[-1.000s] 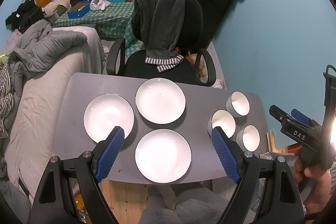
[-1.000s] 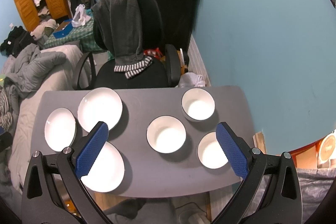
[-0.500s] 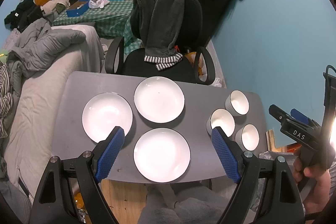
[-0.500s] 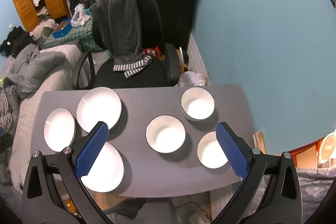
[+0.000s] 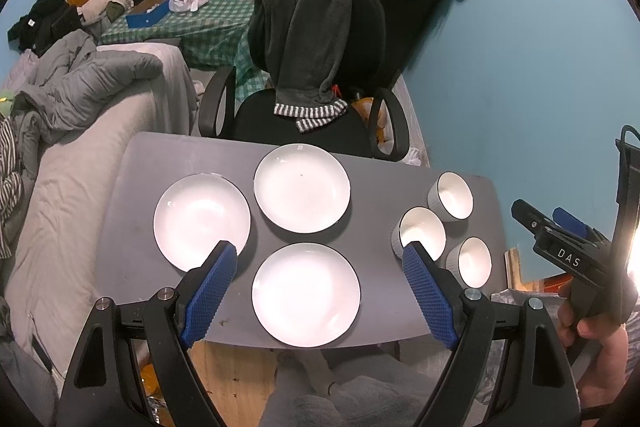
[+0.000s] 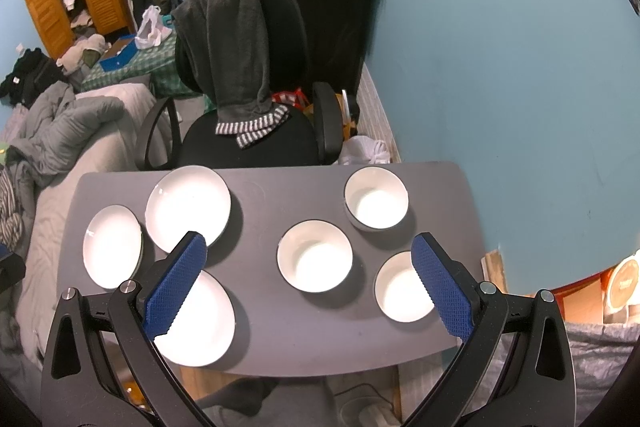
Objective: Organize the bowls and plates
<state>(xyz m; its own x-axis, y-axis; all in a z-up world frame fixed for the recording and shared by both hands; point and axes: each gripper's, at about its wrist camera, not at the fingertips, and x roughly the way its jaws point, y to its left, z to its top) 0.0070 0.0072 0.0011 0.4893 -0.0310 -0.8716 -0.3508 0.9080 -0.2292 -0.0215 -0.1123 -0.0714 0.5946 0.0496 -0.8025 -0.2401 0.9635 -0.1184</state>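
Three white plates lie separately on the left half of the grey table [image 5: 372,227]: a near plate [image 5: 306,293], a far plate [image 5: 302,187] and a left plate [image 5: 202,221]. Three white bowls stand on the right half: a far bowl [image 6: 376,197], a middle bowl [image 6: 315,255] and a near bowl [image 6: 402,287]. My left gripper [image 5: 316,291] is open and empty, held high above the near plate. My right gripper [image 6: 310,287] is open and empty, high above the middle bowl; its body shows in the left wrist view [image 5: 568,251].
A black office chair [image 5: 316,99] with a dark hoodie draped over it stands at the table's far edge. A bed with grey bedding [image 5: 80,131] runs along the left side. A teal wall [image 6: 500,47] is to the right.
Both views drift very slightly; the table and dishes sit almost where they were. Both grippers stay open, and no dish has moved.
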